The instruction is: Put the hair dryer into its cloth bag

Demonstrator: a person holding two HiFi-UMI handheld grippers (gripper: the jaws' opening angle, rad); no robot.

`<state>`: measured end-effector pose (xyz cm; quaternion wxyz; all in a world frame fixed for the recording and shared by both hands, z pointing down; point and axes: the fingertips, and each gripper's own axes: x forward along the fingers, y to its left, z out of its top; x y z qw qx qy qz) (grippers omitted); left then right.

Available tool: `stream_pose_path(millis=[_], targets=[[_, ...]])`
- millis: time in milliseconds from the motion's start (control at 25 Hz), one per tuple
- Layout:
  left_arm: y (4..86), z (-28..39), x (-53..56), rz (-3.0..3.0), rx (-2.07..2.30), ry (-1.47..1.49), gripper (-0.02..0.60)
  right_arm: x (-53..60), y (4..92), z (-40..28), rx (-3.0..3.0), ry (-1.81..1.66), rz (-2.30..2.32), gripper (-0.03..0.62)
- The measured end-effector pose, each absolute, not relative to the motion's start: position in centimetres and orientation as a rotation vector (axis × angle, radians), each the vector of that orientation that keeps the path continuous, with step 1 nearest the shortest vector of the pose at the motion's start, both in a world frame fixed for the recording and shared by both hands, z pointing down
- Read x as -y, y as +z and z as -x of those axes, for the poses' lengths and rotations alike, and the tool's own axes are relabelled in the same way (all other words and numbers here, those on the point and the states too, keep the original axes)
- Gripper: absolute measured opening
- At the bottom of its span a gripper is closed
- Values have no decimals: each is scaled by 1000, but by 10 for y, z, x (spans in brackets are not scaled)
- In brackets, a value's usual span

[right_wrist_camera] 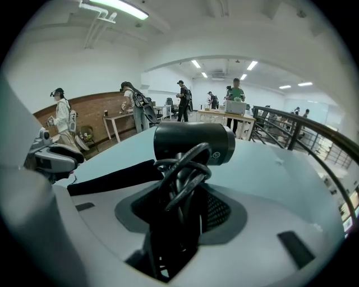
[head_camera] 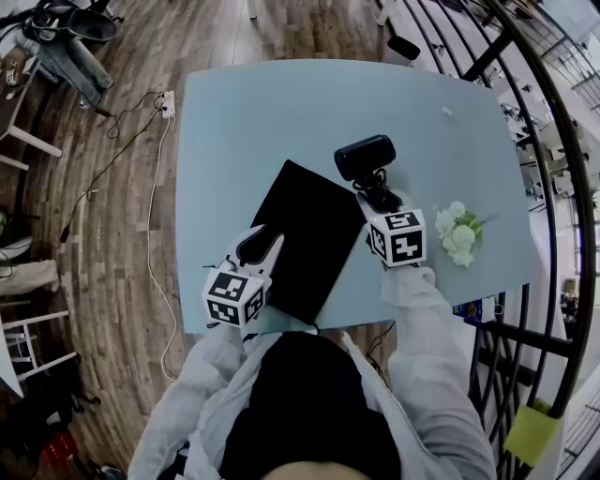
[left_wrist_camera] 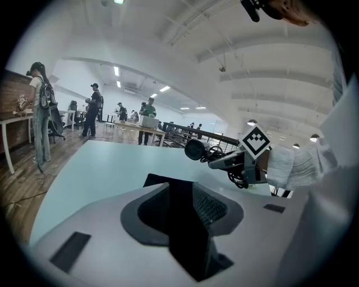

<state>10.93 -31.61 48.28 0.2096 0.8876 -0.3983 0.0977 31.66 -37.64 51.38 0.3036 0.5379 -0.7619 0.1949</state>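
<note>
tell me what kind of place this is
Probably a large open-plan lab or workshop: brown wood-plank floor, black metal railing along the edge, and people standing at long worktables under ceiling strip lights.

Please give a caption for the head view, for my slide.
Right tongs hold the hair dryer; left tongs grip the black cloth bag.
</note>
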Motion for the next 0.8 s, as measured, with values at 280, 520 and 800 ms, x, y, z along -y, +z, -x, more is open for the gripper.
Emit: stream_pose_path(millis=[280, 520, 800], targets=[[472, -102, 285, -2489, 1122, 276, 138, 308, 508, -305, 2035, 501, -1433, 195], [465, -100, 252, -2497, 1114, 283, 138, 249, 505, -309, 2004, 507, -1489, 195], [464, -93, 212, -2508, 1112, 305, 138, 178, 517, -311, 1970, 543, -1513, 195]])
